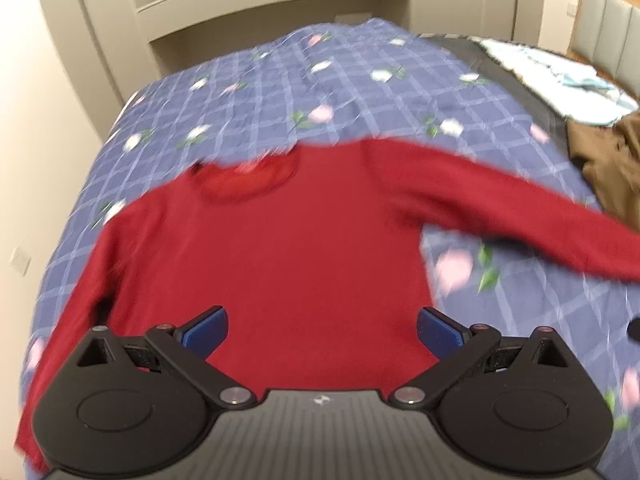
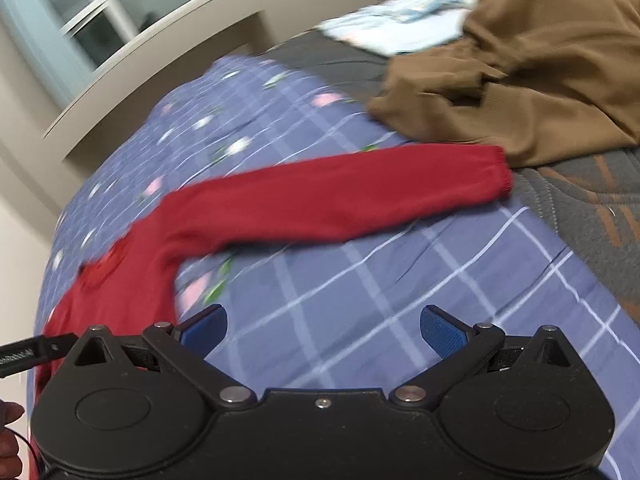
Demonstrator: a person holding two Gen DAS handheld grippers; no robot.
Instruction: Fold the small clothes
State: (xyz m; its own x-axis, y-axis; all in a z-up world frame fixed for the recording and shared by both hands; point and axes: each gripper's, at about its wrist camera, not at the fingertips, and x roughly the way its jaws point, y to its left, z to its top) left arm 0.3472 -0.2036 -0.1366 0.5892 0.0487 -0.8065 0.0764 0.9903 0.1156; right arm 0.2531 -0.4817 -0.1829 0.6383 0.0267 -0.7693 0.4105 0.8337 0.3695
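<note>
Over on the left, the left hand-held gripper [image 1: 322, 334] hangs above the lower body of one red long-sleeved sweater [image 1: 280, 248], its two blue-padded fingers [image 1: 206, 332] spread wide and pinching nothing. The sweater lies face up on the bed, on a blue checked quilt with pink and white flowers [image 1: 248, 92]; its collar points toward the far beige shelving [image 1: 256, 16], one sleeve runs down the left side and the other stretches out to the right. That outstretched sleeve [image 2: 340, 200] ends at a ribbed cuff just beside one crumpled brown garment [image 2: 540, 64], with a pale blue and white cloth [image 2: 400, 28] beyond it. The right hand-held gripper [image 2: 323, 332] hovers over bare quilt right of the sweater's body, its fingers likewise spread and empty. A black strap at its left edge [image 2: 24, 354] carries white lettering, too blurred to read
</note>
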